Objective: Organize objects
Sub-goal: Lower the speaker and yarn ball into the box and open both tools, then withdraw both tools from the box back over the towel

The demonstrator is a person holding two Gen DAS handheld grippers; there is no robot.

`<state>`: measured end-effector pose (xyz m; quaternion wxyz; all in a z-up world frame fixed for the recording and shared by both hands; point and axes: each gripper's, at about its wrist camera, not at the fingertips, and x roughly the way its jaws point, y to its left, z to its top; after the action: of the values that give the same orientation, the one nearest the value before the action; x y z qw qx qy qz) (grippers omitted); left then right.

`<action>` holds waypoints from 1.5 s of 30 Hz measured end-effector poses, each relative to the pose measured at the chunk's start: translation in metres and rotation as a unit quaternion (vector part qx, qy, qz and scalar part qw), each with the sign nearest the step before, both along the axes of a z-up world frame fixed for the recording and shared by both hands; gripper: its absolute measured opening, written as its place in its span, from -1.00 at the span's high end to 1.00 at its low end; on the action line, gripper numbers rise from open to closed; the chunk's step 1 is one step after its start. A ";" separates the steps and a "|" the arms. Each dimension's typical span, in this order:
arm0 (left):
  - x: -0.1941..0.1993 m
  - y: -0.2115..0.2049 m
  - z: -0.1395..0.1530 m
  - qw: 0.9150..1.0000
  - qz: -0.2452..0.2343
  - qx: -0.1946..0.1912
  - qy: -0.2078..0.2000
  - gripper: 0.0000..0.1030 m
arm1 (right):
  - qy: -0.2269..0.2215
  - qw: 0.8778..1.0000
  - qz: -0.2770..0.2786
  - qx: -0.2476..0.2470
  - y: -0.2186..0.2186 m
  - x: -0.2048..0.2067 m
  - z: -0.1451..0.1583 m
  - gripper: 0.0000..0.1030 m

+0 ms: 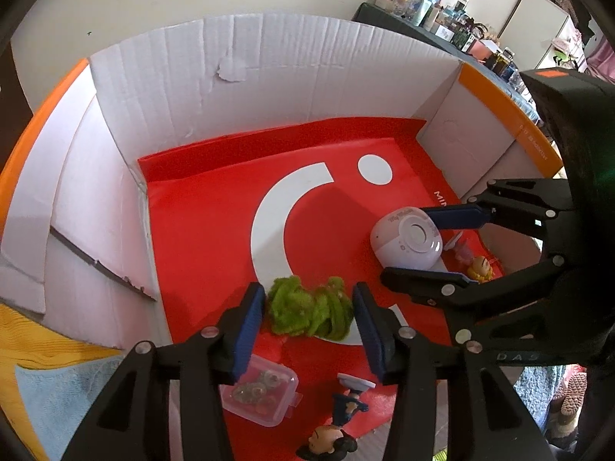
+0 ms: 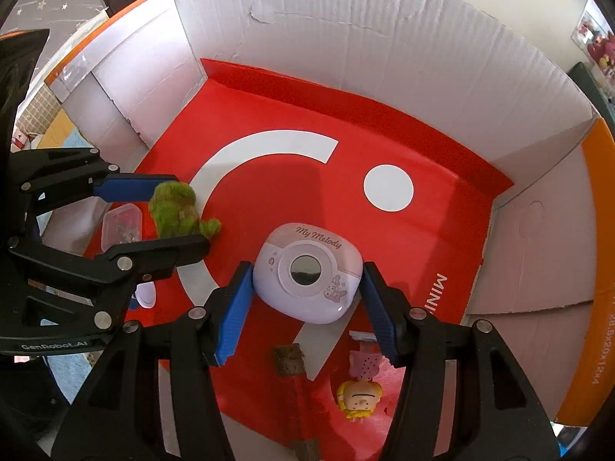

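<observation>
Both grippers reach into a white cardboard box lined with a red sheet. My left gripper stands open around a green fuzzy bundle that lies on the sheet; the bundle also shows in the right wrist view. My right gripper stands open around a pale pink My Melody camera, which rests on the sheet; in the left wrist view the camera sits between the right gripper's blue pads.
A clear plastic case and a dark-haired figurine lie near the left gripper. A yellow-haired figurine and a brown block lie near the right gripper. Box walls close in all sides.
</observation>
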<state>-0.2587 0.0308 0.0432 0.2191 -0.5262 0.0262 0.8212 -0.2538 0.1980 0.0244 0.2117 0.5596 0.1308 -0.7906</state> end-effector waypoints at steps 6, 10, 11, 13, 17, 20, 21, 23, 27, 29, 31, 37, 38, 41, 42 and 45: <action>0.002 0.002 0.003 1.000 -0.002 -0.001 0.001 0.02 | -0.001 1.000 0.001 -0.002 0.001 0.001 0.005 -0.08; 0.001 0.002 0.005 1.000 0.000 0.000 0.004 -0.04 | -0.001 1.000 -0.002 -0.007 0.004 0.001 0.010 -0.09; 0.001 0.003 0.005 1.000 0.000 0.000 0.005 -0.04 | -0.002 1.000 -0.002 -0.008 0.004 0.000 0.011 -0.09; 0.001 0.003 0.006 1.000 0.001 -0.001 0.006 -0.04 | -0.002 1.000 -0.005 -0.008 0.005 0.000 0.013 -0.12; 0.002 0.000 0.008 1.000 0.002 0.001 0.008 -0.04 | 0.002 1.000 -0.005 -0.009 0.006 -0.001 0.018 -0.14; 0.003 -0.002 0.011 1.000 0.003 0.003 0.009 -0.04 | 0.005 1.000 -0.006 -0.011 0.007 -0.001 0.024 -0.15; 0.003 -0.002 0.013 1.000 0.003 0.004 0.010 -0.04 | 0.007 1.000 -0.007 -0.012 0.008 -0.001 0.027 -0.15; 0.004 -0.003 0.016 1.000 0.003 0.006 0.013 -0.04 | 0.009 1.000 -0.007 -0.014 0.009 -0.001 0.032 -0.15; 0.008 -0.005 0.025 1.000 0.006 0.008 0.027 -0.20 | 0.018 1.000 -0.008 -0.014 0.012 0.001 0.042 -0.17; 0.011 -0.009 0.031 0.999 0.007 0.011 0.031 -0.20 | 0.022 1.000 -0.009 -0.015 0.014 0.002 0.047 -0.22; 0.013 -0.010 0.034 0.999 0.010 0.013 0.033 -0.20 | 0.026 1.000 -0.010 -0.015 0.016 0.005 0.051 -0.25; 0.022 -0.015 0.045 0.999 0.015 0.019 0.046 -0.20 | 0.038 0.999 -0.015 -0.018 0.030 0.003 0.061 -0.25; 0.024 -0.015 0.047 0.999 0.015 0.020 0.048 -0.20 | 0.041 0.999 -0.015 -0.019 0.036 -0.005 0.060 -0.26; 0.030 -0.018 0.055 0.998 0.017 0.024 0.057 -0.25 | 0.058 0.998 -0.019 -0.021 0.027 0.007 0.059 -0.35; 0.032 -0.019 0.058 0.998 0.020 0.025 0.063 -0.26 | 0.063 0.997 -0.021 -0.025 0.029 0.009 0.064 -0.36; 0.041 -0.022 0.068 0.996 0.025 0.027 0.077 -0.27 | 0.081 0.996 -0.023 -0.033 0.023 0.015 0.068 -0.37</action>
<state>-0.2173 0.0089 0.1109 0.2106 -0.4554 0.0077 0.8650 -0.2388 0.2207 0.0928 0.2007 0.4896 0.1086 -0.8416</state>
